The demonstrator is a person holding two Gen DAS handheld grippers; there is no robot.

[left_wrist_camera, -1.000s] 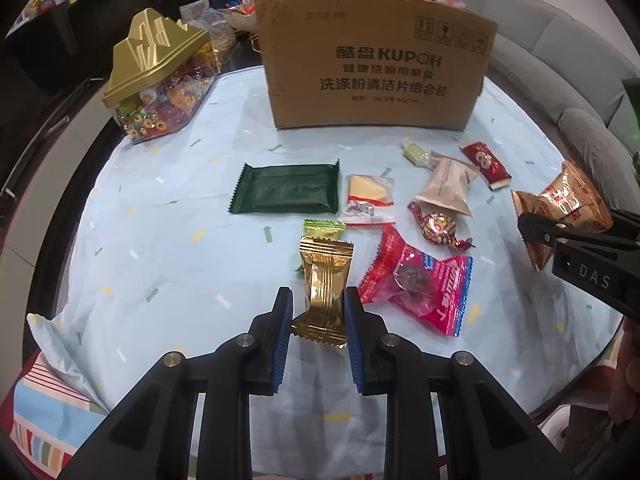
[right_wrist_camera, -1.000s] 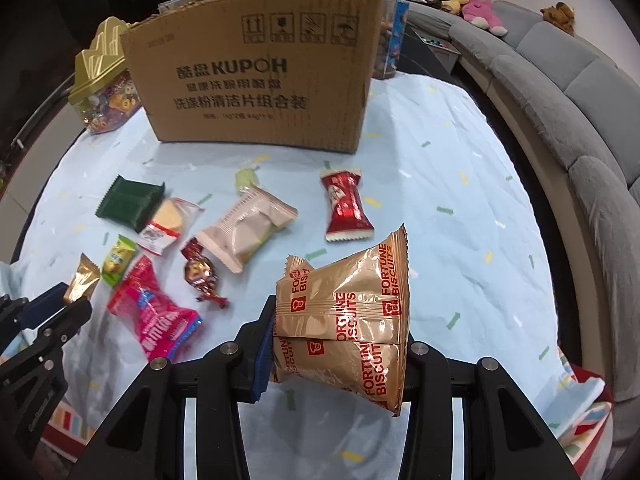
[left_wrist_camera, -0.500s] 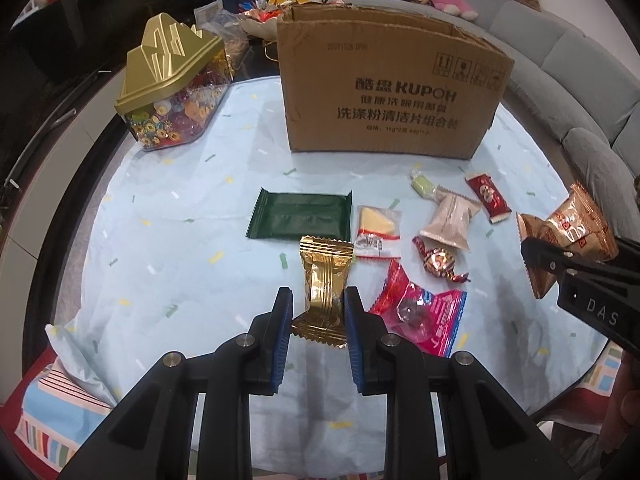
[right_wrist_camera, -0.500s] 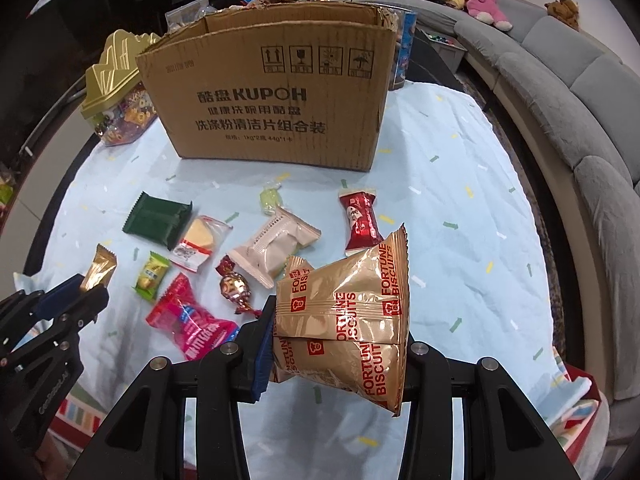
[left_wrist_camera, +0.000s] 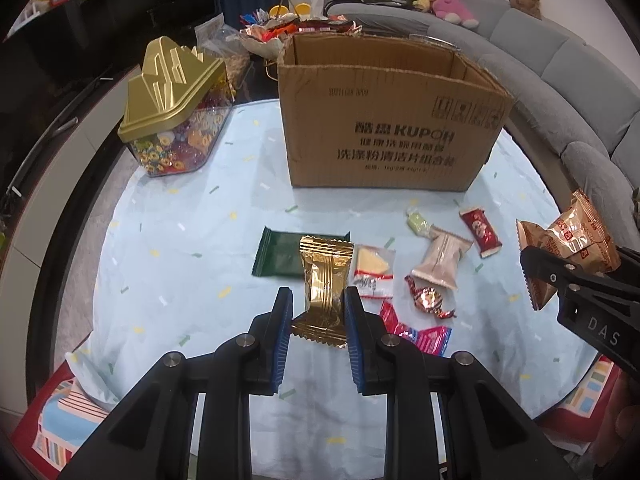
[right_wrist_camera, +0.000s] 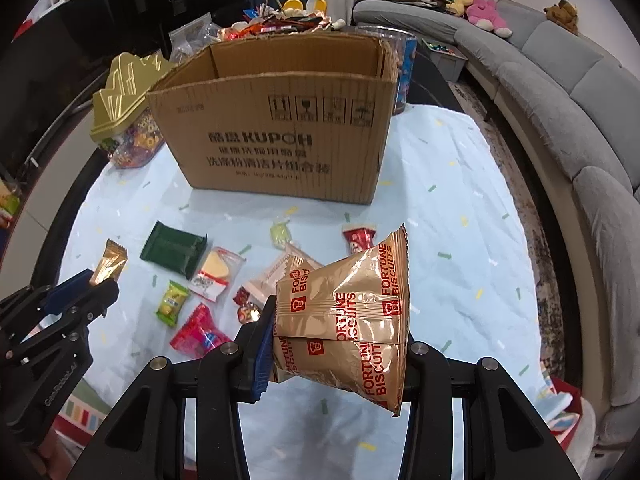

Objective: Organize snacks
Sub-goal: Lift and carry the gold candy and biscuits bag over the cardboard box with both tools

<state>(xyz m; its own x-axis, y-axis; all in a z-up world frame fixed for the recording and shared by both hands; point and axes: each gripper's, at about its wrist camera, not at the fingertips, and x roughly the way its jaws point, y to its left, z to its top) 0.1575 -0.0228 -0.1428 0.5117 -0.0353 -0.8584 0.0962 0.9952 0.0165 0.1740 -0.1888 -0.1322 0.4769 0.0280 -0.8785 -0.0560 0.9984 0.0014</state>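
My left gripper [left_wrist_camera: 316,308] is shut on a gold foil snack packet [left_wrist_camera: 324,280] and holds it above the table. My right gripper [right_wrist_camera: 340,344] is shut on a bronze Fortune Biscuits bag [right_wrist_camera: 348,312], also lifted; that bag shows at the right of the left wrist view [left_wrist_camera: 568,248]. An open cardboard box [left_wrist_camera: 392,120] stands at the back of the table; in the right wrist view [right_wrist_camera: 280,128] its inside looks empty where visible. Several loose snacks lie in front of it: a dark green packet [left_wrist_camera: 280,256], a cheese-wedge packet [left_wrist_camera: 374,268], a beige packet [left_wrist_camera: 440,256], a red candy [left_wrist_camera: 480,232].
A clear candy container with a gold lid [left_wrist_camera: 172,108] stands left of the box. A pink-red packet [right_wrist_camera: 200,332] and a small green candy [right_wrist_camera: 172,304] lie near the table's front. A grey sofa [right_wrist_camera: 580,128] curves around the right side. A tiered snack stand [left_wrist_camera: 280,0] is behind the box.
Both grippers have risen with their packets, so the table looks farther below and the box's open top has come into view. Both grips are unchanged.
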